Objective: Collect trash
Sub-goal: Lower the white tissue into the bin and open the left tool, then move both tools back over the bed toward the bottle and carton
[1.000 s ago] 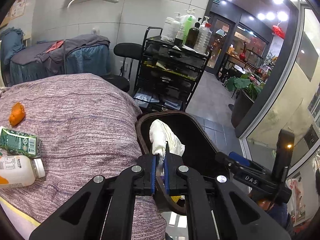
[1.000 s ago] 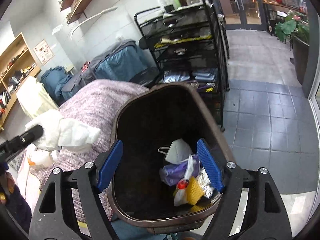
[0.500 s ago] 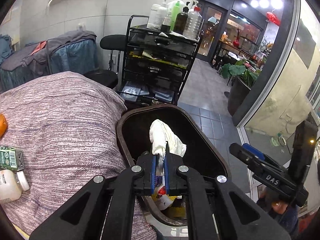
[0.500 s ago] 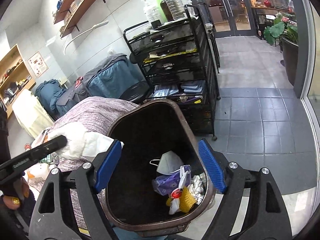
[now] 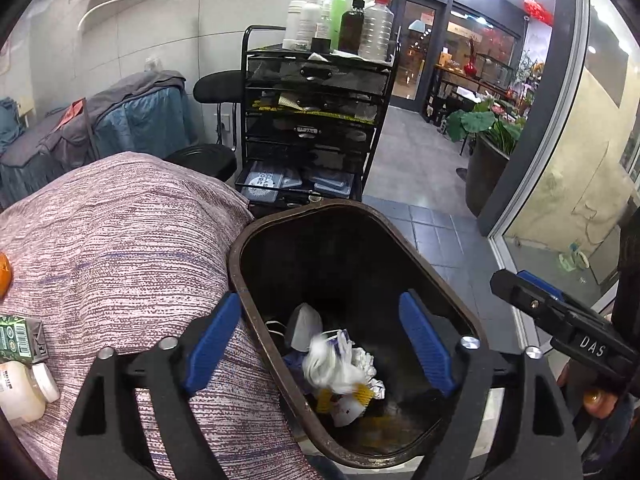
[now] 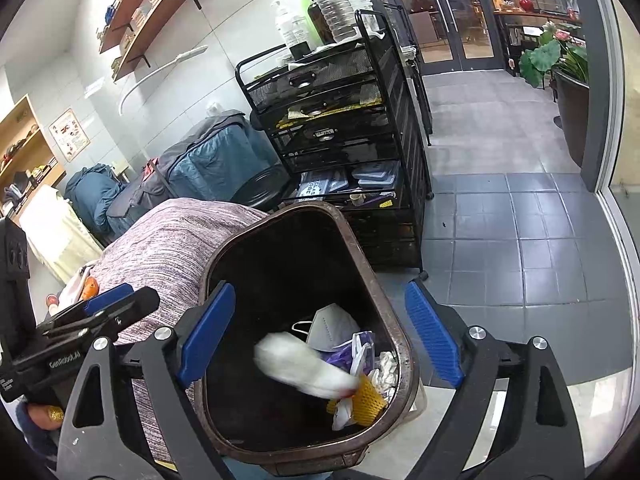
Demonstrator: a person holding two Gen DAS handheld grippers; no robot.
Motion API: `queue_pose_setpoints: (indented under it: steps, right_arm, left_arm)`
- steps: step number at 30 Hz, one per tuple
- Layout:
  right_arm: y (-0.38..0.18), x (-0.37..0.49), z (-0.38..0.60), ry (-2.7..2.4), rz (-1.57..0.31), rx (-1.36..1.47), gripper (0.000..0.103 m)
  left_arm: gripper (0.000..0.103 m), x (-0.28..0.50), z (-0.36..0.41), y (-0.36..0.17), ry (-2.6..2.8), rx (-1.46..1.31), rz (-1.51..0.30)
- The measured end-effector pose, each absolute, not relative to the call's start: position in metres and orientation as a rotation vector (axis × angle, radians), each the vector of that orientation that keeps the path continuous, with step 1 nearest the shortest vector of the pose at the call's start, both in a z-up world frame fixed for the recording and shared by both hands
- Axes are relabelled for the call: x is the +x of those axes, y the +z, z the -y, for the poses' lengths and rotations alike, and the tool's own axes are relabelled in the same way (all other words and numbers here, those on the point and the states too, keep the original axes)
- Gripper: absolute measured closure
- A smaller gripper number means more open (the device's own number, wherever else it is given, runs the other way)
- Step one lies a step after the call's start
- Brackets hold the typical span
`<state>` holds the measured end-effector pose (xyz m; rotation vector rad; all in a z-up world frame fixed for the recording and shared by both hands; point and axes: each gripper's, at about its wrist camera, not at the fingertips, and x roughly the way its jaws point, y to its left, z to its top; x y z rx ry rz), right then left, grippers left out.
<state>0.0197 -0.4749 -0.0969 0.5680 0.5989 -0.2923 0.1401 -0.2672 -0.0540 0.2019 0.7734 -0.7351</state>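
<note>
A dark brown trash bin [image 5: 240, 248] stands beside a purple knitted bed cover [image 5: 120, 240]. My left gripper [image 5: 319, 300] hangs over the bin, its jaws opening wide with nothing between them. A white crumpled wad [image 5: 328, 364] lies loose among the bin's trash and shows as a blur [image 6: 304, 364] in the right wrist view. My right gripper [image 6: 320, 290] also hovers over the bin [image 6: 392, 320], jaws opening and holding nothing. On the cover at the left lie a green carton [image 5: 20, 338], a white bottle [image 5: 24, 390] and an orange scrap [image 5: 3, 276].
A black mesh cart [image 5: 316, 120] topped with bottles stands just behind the bin. A black stool [image 5: 200, 160] is next to it, and bags are piled by the wall. Grey tiled floor [image 6: 520, 240] runs right to a glass wall and a potted plant [image 5: 492, 148].
The left gripper moved over the bin and its jaws went from shut on the white wad to wide open. The wad dropped into the bin. The right jaws widened slightly.
</note>
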Motion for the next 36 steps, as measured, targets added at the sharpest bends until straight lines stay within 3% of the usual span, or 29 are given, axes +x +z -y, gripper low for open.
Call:
queue_pose_setpoints:
  steps: [6, 21, 36]
  right_arm:
    - [-0.097, 0.021, 0.475, -0.292, -0.601, 0.568, 0.016]
    - [-0.089, 0.03, 0.458, -0.24, -0.587, 0.556, 0.016]
    - [-0.066, 0.077, 0.376, 0.025, -0.615, 0.438, 0.016]
  left_arm:
    - [0.007, 0.137, 0.266, -0.05, -0.723, 0.21, -0.741]
    - [0.006, 0.114, 0.227, -0.018, -0.689, 0.152, -0.642]
    - [0.006, 0.117, 0.128, -0.006, -0.517, 0.043, -0.624]
